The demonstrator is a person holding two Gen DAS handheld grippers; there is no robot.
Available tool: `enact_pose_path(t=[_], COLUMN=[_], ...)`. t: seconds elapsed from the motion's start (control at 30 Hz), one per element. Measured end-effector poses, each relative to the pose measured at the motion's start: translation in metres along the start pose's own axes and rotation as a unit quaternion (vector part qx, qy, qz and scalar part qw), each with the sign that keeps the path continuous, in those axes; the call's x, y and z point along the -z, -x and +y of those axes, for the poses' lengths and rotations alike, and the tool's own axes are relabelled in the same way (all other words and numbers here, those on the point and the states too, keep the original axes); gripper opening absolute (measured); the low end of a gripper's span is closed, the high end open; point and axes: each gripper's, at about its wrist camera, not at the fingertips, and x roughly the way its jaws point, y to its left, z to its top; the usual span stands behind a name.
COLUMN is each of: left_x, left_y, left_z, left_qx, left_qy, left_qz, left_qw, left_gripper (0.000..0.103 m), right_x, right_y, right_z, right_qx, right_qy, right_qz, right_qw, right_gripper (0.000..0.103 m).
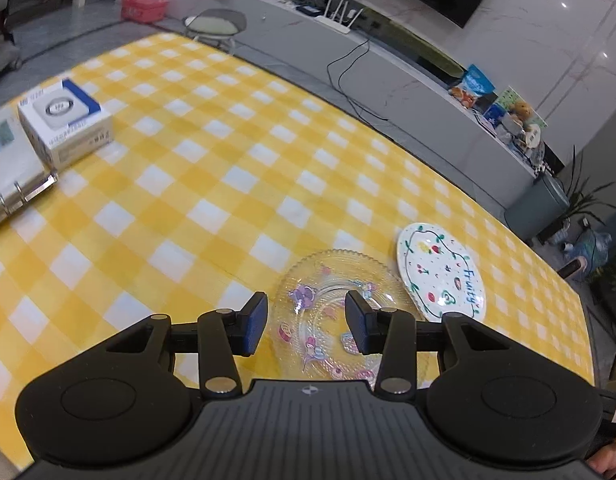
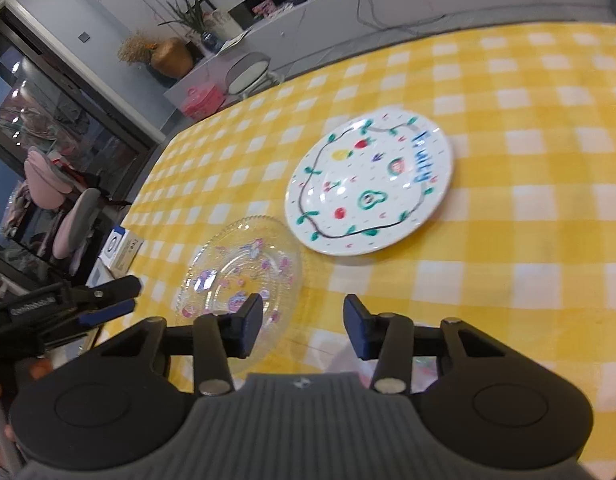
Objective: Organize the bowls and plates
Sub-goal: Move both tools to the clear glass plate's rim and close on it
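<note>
A clear glass plate [image 1: 335, 312] with cartoon prints lies on the yellow checked tablecloth [image 1: 212, 184]. Just right of it, rims almost touching, is a white plate [image 1: 441, 270] painted with fruit and the word "Fruity". My left gripper [image 1: 306, 322] hangs open over the glass plate's near half, with nothing between its pads. In the right wrist view the glass plate [image 2: 240, 276] sits left of centre and the white plate [image 2: 371, 180] farther back. My right gripper [image 2: 303, 330] is open above the cloth by the glass plate's near right rim. The left gripper [image 2: 132, 295] shows at the left.
A white box [image 1: 66, 124] and a ring binder [image 1: 12, 184] lie at the table's left end. Behind the far table edge stand a stool [image 1: 214, 26] and a pink case [image 1: 144, 2]. A faint pinkish translucent thing [image 2: 339, 356] shows under the right gripper.
</note>
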Motion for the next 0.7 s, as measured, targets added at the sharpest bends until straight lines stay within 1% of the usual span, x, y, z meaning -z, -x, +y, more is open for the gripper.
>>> enact_pose_path(t=[0.07,0.1,0.13,0.17,0.3,0.33,0.4,0.47,0.5,0.57,0.7], left_x=[0.000,0.000,0.001,0.002,0.005,0.006,0.008,0.010,0.010,0.012,0.013], left_y=[-0.008,-0.011,-0.015,-0.020,-0.031,-0.033,-0.035,-0.038,-0.040,-0.041,-0.042], left_z=[0.004,0.005,0.007,0.008,0.016,0.018,0.018,0.018,0.018,0.019,0.020], left_qx=[0.001,-0.002,-0.004,-0.005,-0.004,-0.001,0.001,0.002,0.003,0.005,0.014], left_qy=[0.007,0.007,0.006,0.007,0.019,0.020,0.017,0.012,0.011,0.011,0.011], left_qz=[0.006,0.009,0.013,0.018,0.030,0.030,0.032,0.036,0.038,0.037,0.034], left_qw=[1.0000,0.9999,0.9999,0.9998,0.9994,0.9993,0.9993,0.9993,0.9992,0.9992,0.9992], left_gripper=[0.049,0.048,0.044,0.040,0.036,0.035,0.032,0.025,0.024,0.023,0.022], right_x=[-0.003,-0.003,-0.004,-0.005,-0.007,-0.007,-0.009,-0.010,-0.010,-0.010,-0.008], right_y=[-0.009,-0.013,-0.017,-0.019,-0.031,-0.033,-0.034,-0.036,-0.036,-0.039,-0.043], right_z=[-0.001,-0.001,-0.002,-0.004,-0.006,-0.007,-0.008,-0.008,-0.008,-0.007,-0.005], right_qx=[0.001,0.000,-0.002,-0.006,-0.007,-0.008,-0.012,-0.016,-0.017,-0.020,-0.025], right_qy=[-0.006,-0.010,-0.015,-0.020,-0.029,-0.030,-0.034,-0.037,-0.039,-0.040,-0.037], right_qz=[0.007,0.010,0.013,0.015,0.022,0.022,0.022,0.023,0.023,0.024,0.016], right_qw=[1.000,1.000,1.000,1.000,0.999,0.999,0.999,0.999,0.999,0.999,0.999], right_gripper=[0.032,0.031,0.028,0.027,0.025,0.022,0.021,0.020,0.019,0.015,0.012])
